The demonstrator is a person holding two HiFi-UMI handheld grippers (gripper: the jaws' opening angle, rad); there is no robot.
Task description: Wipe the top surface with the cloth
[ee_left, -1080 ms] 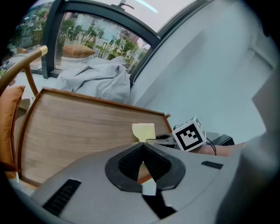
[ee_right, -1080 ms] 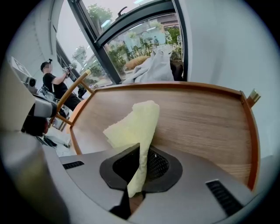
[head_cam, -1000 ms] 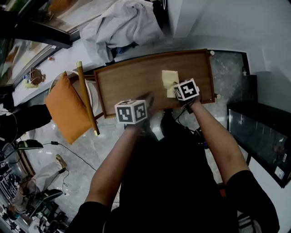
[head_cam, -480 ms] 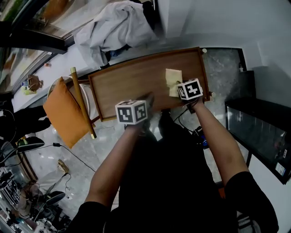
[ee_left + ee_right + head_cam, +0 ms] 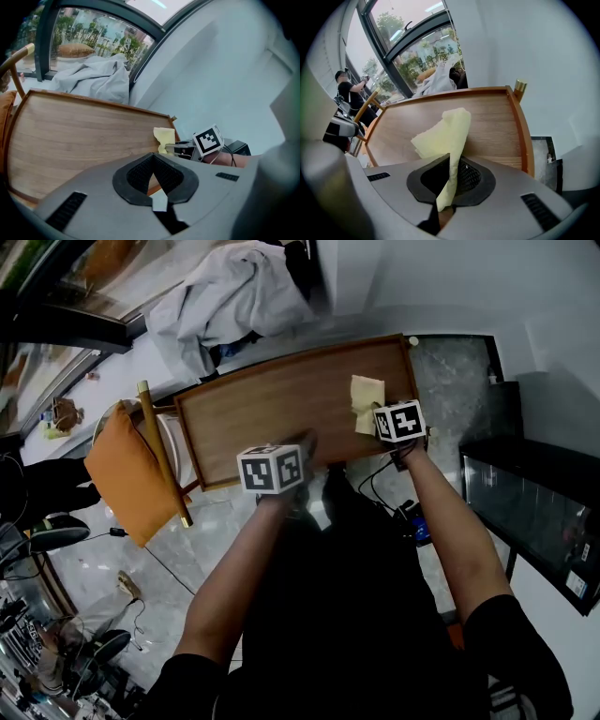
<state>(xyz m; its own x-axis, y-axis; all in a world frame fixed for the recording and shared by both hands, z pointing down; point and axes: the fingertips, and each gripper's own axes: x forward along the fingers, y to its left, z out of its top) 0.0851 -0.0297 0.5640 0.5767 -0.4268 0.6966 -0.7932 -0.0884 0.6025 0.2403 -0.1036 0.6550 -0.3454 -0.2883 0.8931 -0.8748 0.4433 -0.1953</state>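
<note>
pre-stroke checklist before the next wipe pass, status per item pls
1. Grip on cloth: ok, right tongs are shut on it.
2. Cloth pressed flat on the wooden top: cannot tell; it stands folded out of the tongs.
3. Start position: ok, the cloth is at the top's right end beside the raised rim.
4. Wipe path: ok, the wood to the left of the cloth is bare.
5. Left tongs: ok, shut, empty, at the near edge, apart from the cloth.

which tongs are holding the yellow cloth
The right tongs: shut on the yellow cloth over the wooden top. The left tongs are shut with nothing between them.
</note>
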